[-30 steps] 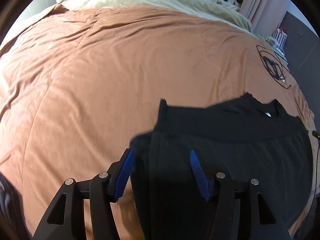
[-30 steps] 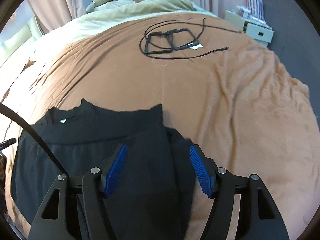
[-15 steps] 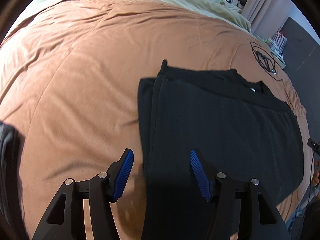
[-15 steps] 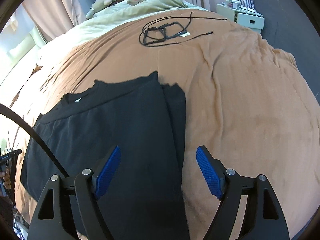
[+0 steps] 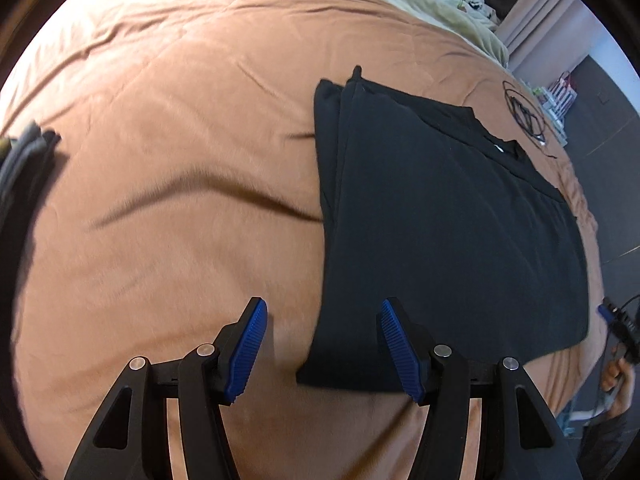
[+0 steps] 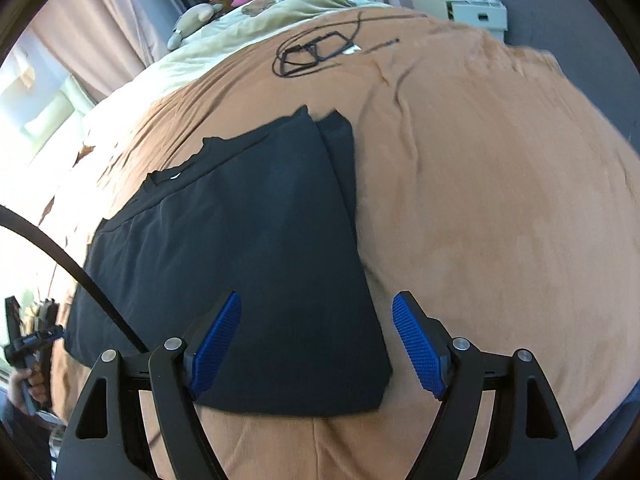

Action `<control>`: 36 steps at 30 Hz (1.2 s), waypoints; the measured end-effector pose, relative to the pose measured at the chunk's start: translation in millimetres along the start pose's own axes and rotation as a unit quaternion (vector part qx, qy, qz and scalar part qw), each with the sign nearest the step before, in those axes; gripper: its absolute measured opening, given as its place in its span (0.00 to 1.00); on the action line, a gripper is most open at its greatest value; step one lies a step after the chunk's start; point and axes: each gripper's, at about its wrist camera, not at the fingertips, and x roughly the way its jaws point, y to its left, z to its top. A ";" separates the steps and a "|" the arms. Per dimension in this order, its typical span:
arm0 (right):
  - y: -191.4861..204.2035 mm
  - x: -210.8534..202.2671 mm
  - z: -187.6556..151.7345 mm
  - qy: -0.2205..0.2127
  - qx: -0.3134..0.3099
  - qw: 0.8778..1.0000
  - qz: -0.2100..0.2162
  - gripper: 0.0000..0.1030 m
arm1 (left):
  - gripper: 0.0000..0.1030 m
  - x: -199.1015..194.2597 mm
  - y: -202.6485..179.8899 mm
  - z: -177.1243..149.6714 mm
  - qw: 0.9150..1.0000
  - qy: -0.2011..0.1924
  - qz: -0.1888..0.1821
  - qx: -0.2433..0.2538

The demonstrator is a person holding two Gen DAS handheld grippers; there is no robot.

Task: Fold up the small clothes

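I am looking down both sets of tongs at a black shirt (image 5: pixel 440 216) lying flat on the brown blanket (image 5: pixel 180 160) of the bed. The left tongs (image 5: pixel 322 346) are standing released, nothing pinched between their blue pads (image 5: pixel 246 346); the shirt's near left corner is lying under the gap, closer to the right-hand pad, and the rest of the shirt is stretching away ahead and to the right of them. The right tongs (image 6: pixel 316 346) are also released, their jaws having just been opening wider, with no cloth caught between them; the shirt's near right corner is lying beneath the gap and its body is running ahead and to the left. Its side is folded in along each long edge, and the collar with a small white tag (image 6: pixel 175 176) is at the far end from both tongs. Far ahead of the right tongs, past the shirt, a black cable (image 6: pixel 316 54) is lying coiled on the blanket. A folded grey garment (image 5: pixel 22 160) is sitting well to the left of the left tongs.
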 end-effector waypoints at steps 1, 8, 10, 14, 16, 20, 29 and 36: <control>-4.1 -1.1 -5.2 0.002 0.008 1.000 0.004 0.75 | 0.60 0.8 0.1 -3.1 1.000 0.001 -0.004 -0.002; -30.8 -9.2 -36.1 0.005 0.071 0.997 0.042 0.75 | 0.60 3.9 2.3 -17.8 0.999 0.010 -0.031 -0.025; -36.5 -8.6 -42.4 0.011 0.090 0.994 0.059 0.75 | 0.60 3.6 3.0 -20.2 0.999 0.008 -0.028 -0.030; -45.6 -6.8 -52.5 0.018 0.122 0.989 0.085 0.75 | 0.60 3.7 9.4 -25.3 0.997 0.008 -0.049 -0.057; -47.7 -3.3 -55.6 0.020 0.135 0.985 0.101 0.72 | 0.60 4.9 12.4 -28.9 0.996 0.015 -0.056 -0.069; -51.5 10.2 -58.4 0.028 0.157 0.978 0.137 0.68 | 0.59 9.7 15.8 -35.9 0.992 0.023 -0.087 -0.091; -66.0 34.1 -52.7 0.005 0.199 0.966 0.165 0.62 | 0.59 22.6 21.5 -28.0 0.986 -0.001 -0.104 -0.129; -64.4 54.0 -51.0 -0.006 0.211 0.960 0.181 0.47 | 0.52 22.4 28.2 -23.1 0.972 -0.010 -0.164 -0.168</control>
